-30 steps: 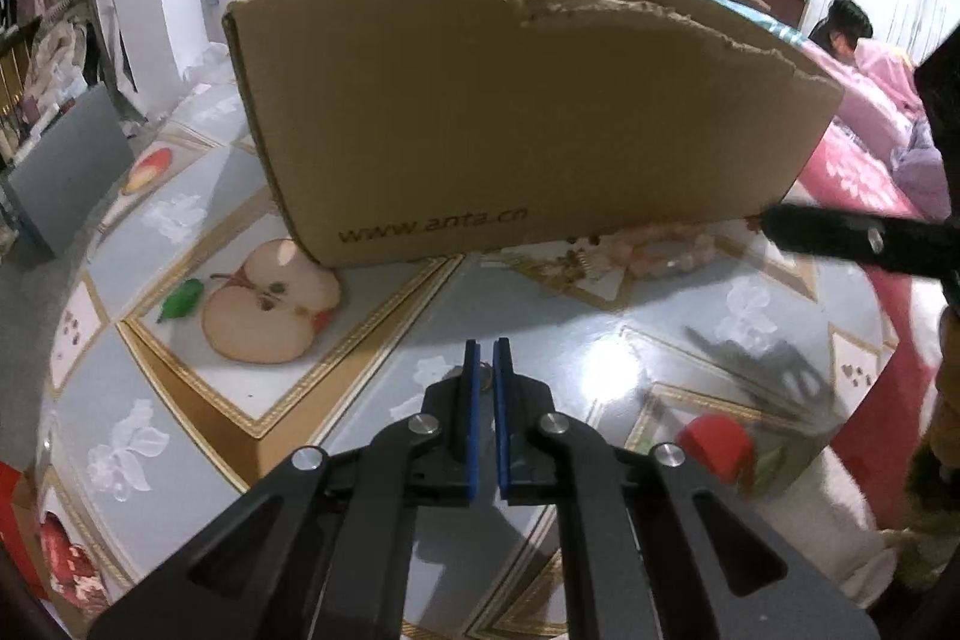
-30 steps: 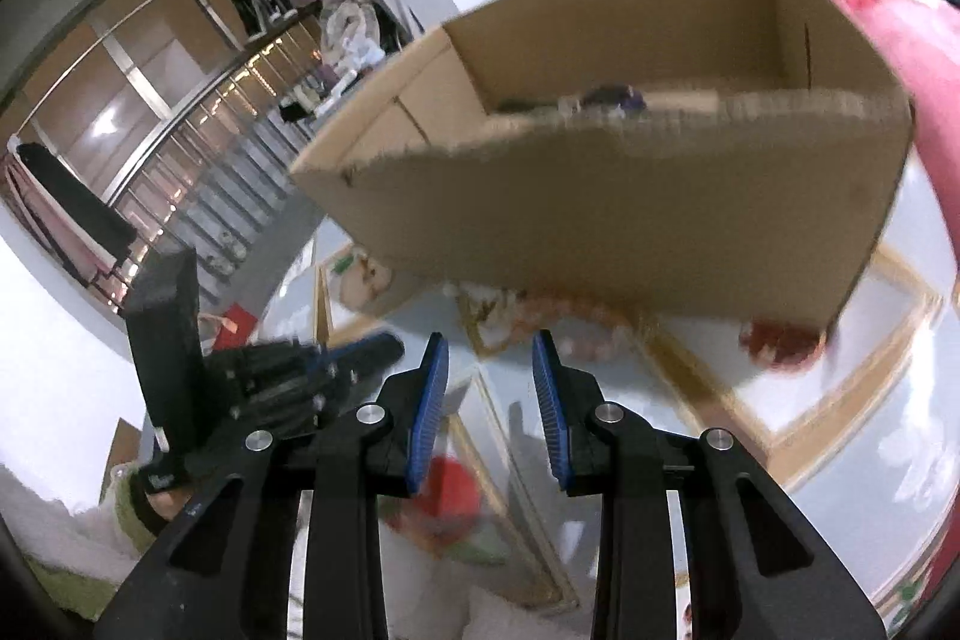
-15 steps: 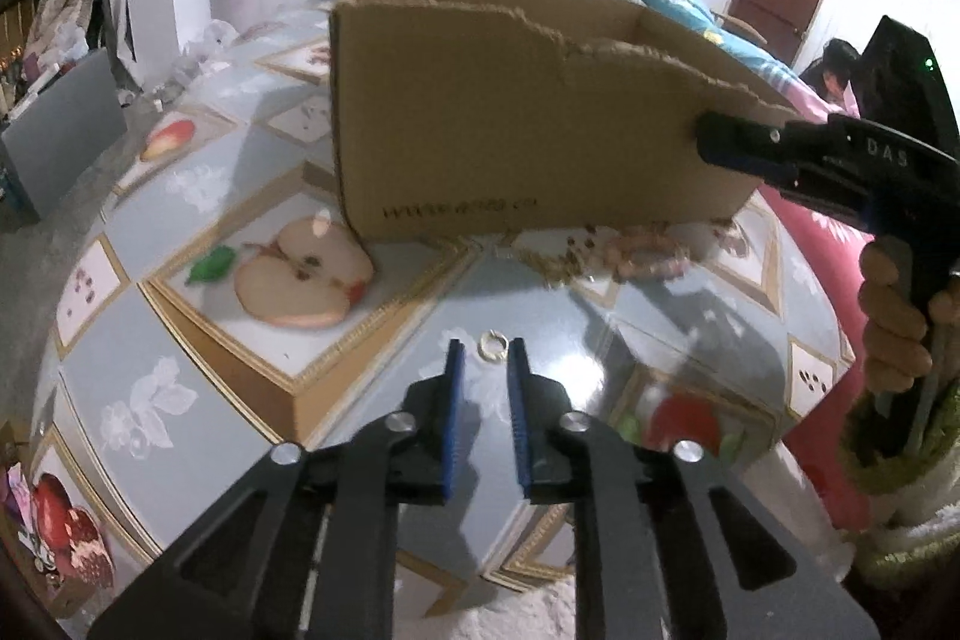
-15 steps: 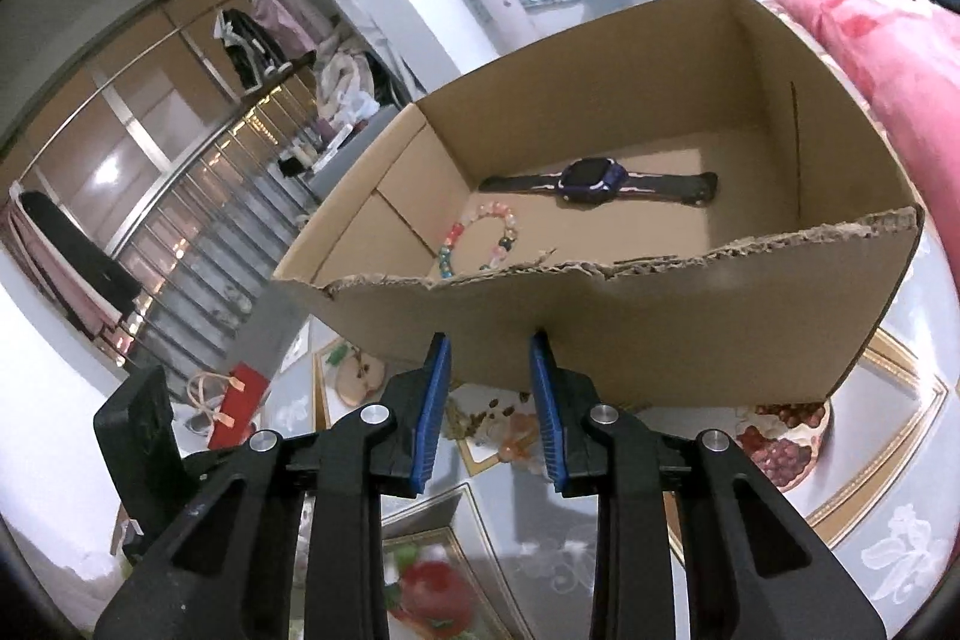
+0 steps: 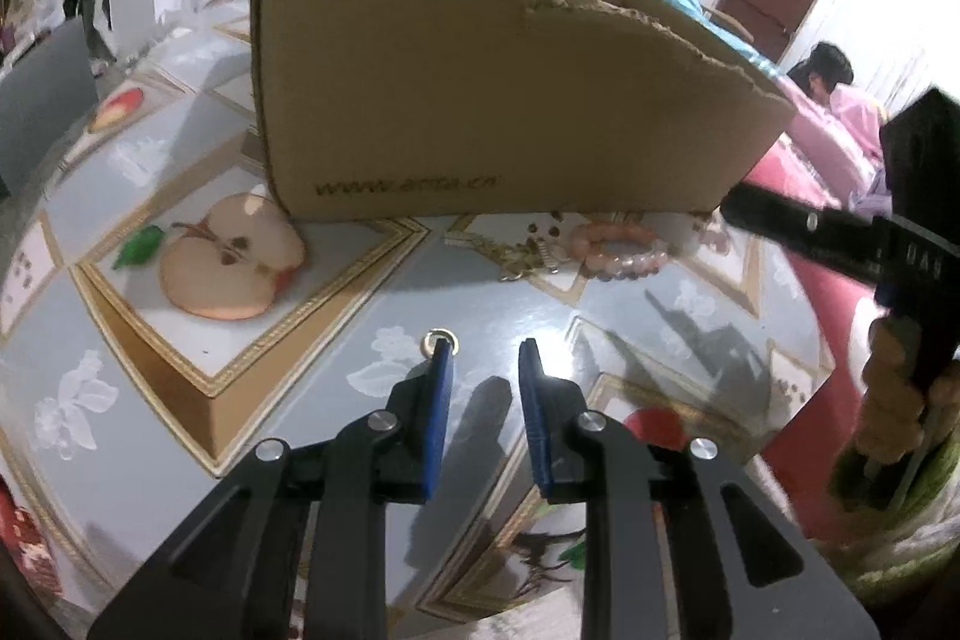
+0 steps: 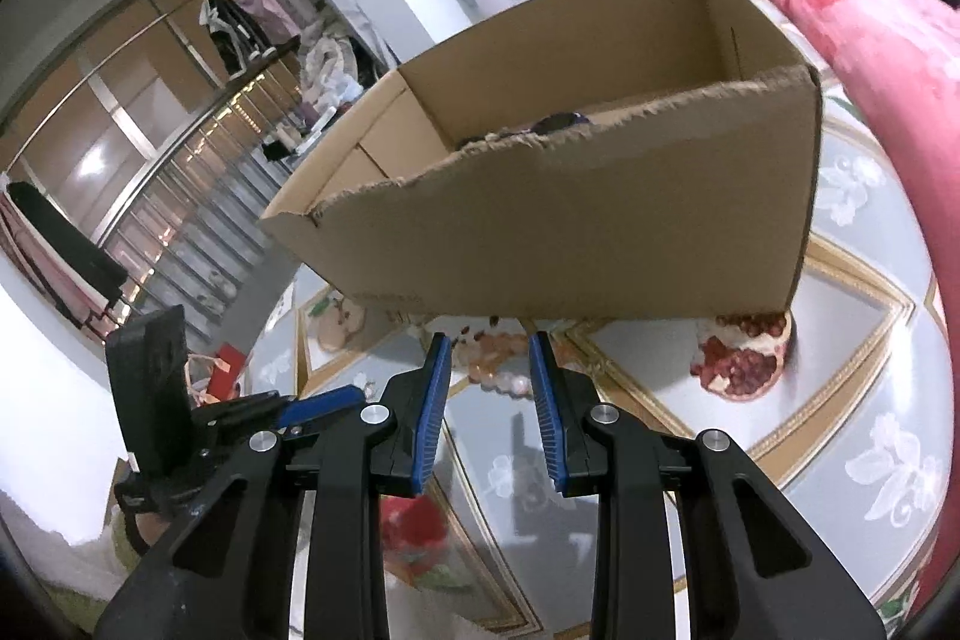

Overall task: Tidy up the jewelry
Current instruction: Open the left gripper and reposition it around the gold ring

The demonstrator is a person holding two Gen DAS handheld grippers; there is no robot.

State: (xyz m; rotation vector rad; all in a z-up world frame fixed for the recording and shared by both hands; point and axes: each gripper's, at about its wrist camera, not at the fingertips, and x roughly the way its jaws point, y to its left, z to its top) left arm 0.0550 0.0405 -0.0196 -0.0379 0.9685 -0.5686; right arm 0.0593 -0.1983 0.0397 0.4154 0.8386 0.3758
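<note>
While its jaws have just been opening with nothing between them, the left gripper [image 5: 483,349] stands narrowly parted, a small gold ring [image 5: 441,342] on the table [image 5: 336,316] at its left fingertip. Right gripper [image 6: 489,343]: narrowly parted, empty. Bead bracelet [image 5: 621,250] at two o'clock, just beside the cardboard box [image 5: 480,100].
</note>
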